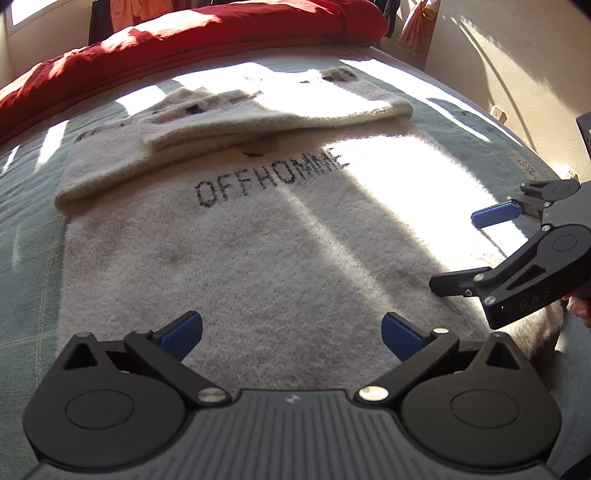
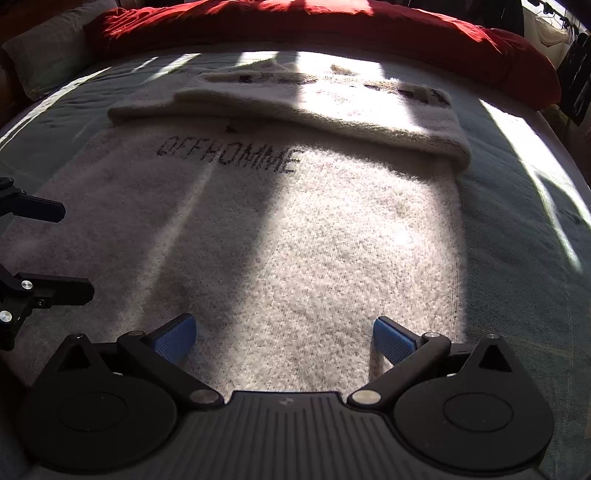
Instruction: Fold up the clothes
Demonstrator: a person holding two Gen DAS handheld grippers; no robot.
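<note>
Claws [image 1: 291,332] agape; fuzzy cream sweater [image 1: 258,258]

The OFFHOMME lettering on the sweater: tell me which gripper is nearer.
Left, slightly. The left gripper hovers almost straight below the OFFHOMME lettering; the right gripper hovers farther toward the sweater's right edge.

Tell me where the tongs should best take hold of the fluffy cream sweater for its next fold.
Probably the near bottom hem of the fluffy cream sweater, one corner per hand, approached from the near side. The sleeves are already folded across the top, the body lies flat, and both open tongs, left and right, hover over that hem, so it can be lifted toward the red duvet.
</note>
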